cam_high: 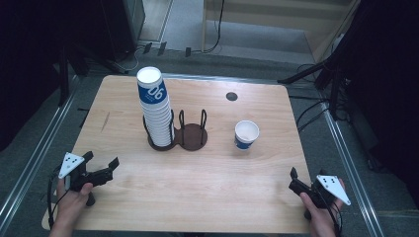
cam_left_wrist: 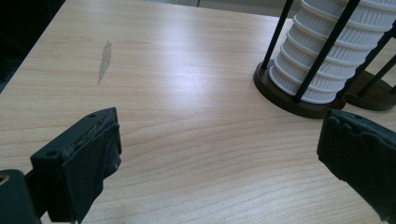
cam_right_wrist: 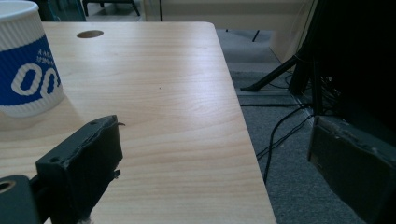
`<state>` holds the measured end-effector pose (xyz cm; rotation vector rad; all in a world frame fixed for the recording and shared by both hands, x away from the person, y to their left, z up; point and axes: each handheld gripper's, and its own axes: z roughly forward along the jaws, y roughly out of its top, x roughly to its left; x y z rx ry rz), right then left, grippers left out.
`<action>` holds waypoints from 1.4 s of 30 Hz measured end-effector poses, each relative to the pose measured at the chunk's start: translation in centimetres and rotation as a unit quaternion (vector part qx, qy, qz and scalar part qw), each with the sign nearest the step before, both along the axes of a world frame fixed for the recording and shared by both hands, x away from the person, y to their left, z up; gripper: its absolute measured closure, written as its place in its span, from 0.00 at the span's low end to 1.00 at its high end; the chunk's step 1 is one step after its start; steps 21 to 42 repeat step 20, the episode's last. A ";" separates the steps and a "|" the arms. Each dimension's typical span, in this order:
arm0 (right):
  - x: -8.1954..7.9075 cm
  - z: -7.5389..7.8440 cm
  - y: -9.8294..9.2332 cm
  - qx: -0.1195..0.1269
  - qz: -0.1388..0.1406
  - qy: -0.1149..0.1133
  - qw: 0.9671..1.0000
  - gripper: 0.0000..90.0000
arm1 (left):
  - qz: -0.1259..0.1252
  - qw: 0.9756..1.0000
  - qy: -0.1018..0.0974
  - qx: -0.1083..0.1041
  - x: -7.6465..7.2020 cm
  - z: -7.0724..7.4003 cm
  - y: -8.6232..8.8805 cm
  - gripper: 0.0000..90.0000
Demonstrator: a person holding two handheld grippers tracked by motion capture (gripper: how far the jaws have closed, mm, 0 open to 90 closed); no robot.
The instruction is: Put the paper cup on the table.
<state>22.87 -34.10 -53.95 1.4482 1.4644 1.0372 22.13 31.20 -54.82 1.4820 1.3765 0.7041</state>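
Now, near edge: two hands rest at the front of the wooden table (cam_high: 197,197), each one with a gripper.
Left gripper (cam_high: 102,171): it sits at the near left corner, in the person's left hand (cam_high: 74,197). Its jaws stand wide apart with only bare table between them, so it is released and holds nothing. In the left gripper view, its two black pads (cam_left_wrist: 88,163) frame the wood.
Right gripper (cam_high: 295,180): it sits at the near right corner, in the right hand (cam_high: 321,210). Its jaws are also spread and nothing is between them. In the right gripper view, one pad is over the table and the other one is past the right edge, over the grey floor (cam_right_wrist: 299,196).
Single cup (cam_high: 246,134): a white paper cup with a blue band, upright and open side up, right of the middle, alone on the wood. It is well apart from the right gripper and farther in. The right gripper view shows it (cam_right_wrist: 25,60) at the left.
Cup holder (cam_high: 190,136): a dark base with thin black rods, at the middle of the table, left of the single cup.
Cup stack (cam_high: 154,106): a tall stack of the same cups stands in the left ring of the holder. In the left gripper view, its ribbed white lower part (cam_left_wrist: 327,51) is between the rods.
Far part: a small round hole (cam_high: 231,96) is in the tabletop behind the single cup.
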 end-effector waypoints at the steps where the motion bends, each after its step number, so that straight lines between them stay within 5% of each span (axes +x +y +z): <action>1: -0.1 -0.1 -0.1 -0.002 0.000 0.001 1.000 0.03 | 0.000 1.000 0.000 0.000 0.0 0.0 0.0 0.00; 20: -2.3 -0.3 -0.5 -0.014 0.014 0.001 1.000 0.03 | -0.001 1.000 -0.002 0.004 0.4 -0.1 -0.3 0.00; 42: -2.3 -0.3 -0.5 -0.014 0.014 0.001 1.000 0.03 | -0.001 1.000 -0.002 0.004 0.4 -0.1 -0.3 0.00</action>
